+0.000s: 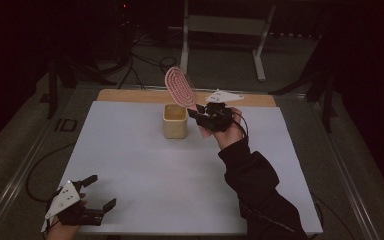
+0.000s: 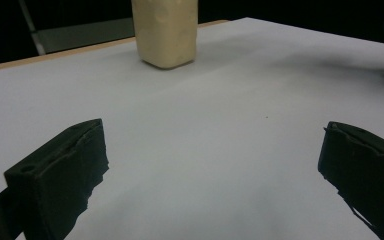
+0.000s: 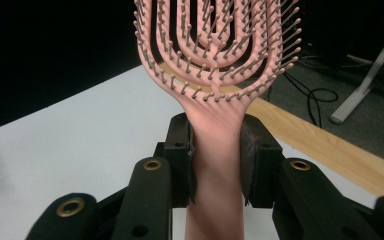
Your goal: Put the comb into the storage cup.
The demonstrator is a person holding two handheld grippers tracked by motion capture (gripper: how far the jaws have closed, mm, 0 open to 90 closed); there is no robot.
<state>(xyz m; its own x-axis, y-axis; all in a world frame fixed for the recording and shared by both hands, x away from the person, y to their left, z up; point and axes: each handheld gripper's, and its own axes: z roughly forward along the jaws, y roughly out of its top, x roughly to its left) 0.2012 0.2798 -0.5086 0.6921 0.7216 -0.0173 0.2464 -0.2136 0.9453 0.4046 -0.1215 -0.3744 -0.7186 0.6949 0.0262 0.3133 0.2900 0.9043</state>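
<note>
A pink vented hairbrush is held up in the air, head uppermost, above and just right of a cream square holder at the table's far middle. My right gripper is shut on the brush's handle; its bristled head rises past the top of the right gripper view. My left gripper rests at the near left corner of the table, open with nothing between its black fingers. Farther off in the left gripper view stands the cream holder.
A white sheet covers the table, with a strip of bare wood along the far edge. Beyond the table are cables on the floor and a white metal stand.
</note>
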